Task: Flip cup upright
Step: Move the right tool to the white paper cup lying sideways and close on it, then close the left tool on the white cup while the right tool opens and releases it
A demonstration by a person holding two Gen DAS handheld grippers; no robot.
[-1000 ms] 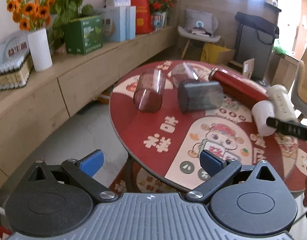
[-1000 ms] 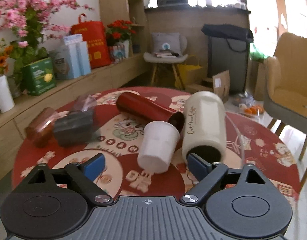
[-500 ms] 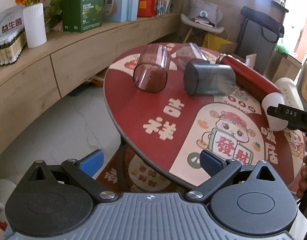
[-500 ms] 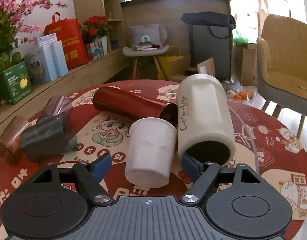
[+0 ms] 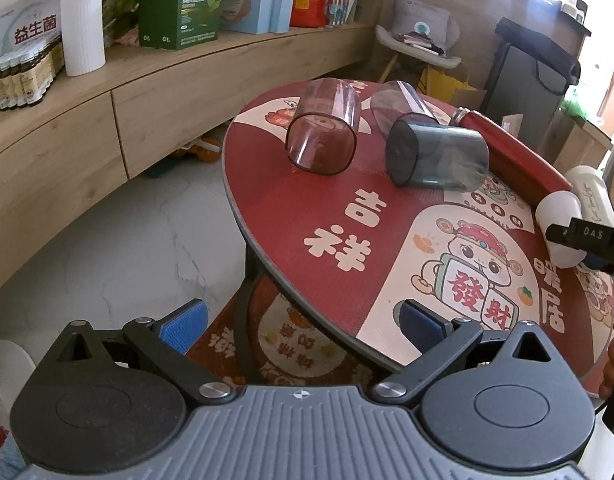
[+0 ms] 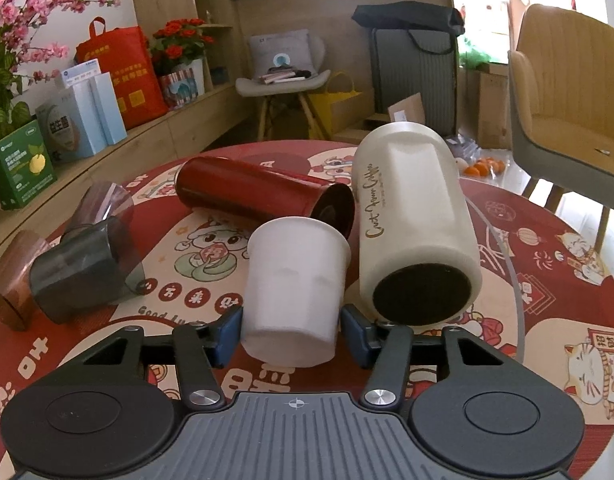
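Observation:
A small white cup (image 6: 293, 292) lies on its side on the round red table (image 6: 547, 280), its base toward me. My right gripper (image 6: 293, 336) is open, with a blue pad on each side of the cup's base; the left pad looks close to touching. The cup also shows at the right edge of the left wrist view (image 5: 559, 224). My left gripper (image 5: 303, 322) is open and empty, held above the table's near edge and the floor.
A cream tumbler (image 6: 411, 224), a red tumbler (image 6: 259, 196), a dark grey cup (image 6: 83, 268), a brown cup (image 6: 7, 284) and a clear cup (image 6: 103, 204) all lie on their sides. A wooden sideboard (image 5: 107, 120) runs along the left. An armchair (image 6: 567, 92) stands at the right.
My right gripper has moved forward so the white cup's base now sits between its pads. The left gripper has risen and tilted down toward the table edge.

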